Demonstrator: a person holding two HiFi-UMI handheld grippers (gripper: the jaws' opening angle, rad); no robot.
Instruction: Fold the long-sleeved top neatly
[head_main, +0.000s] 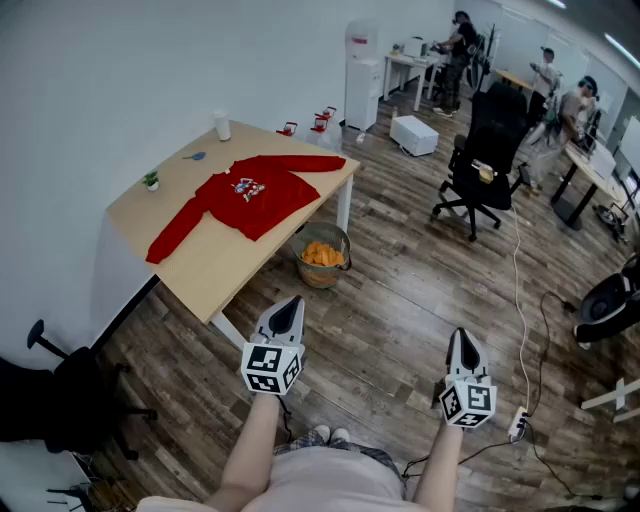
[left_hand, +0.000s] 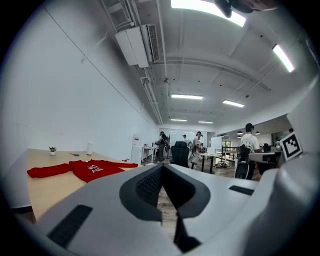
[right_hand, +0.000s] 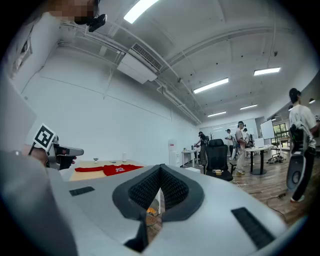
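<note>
jaws pressed together, empty, on the left gripper (head_main: 287, 312) and right gripper (head_main: 463, 345), both level above the floor (head_main: 400, 290); the red long-sleeved top (head_main: 250, 192) lies spread on the table (head_main: 225, 275) well ahead, so folding likely awaits a walk over.

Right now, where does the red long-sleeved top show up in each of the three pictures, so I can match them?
Head view: the red top lies spread on the wooden table, upper left.
Left gripper view: red top low at the left, on the table.
Right gripper view: red top small, left of centre.
Shared landmark: the white water dispenser by the wall beyond the table.
</note>
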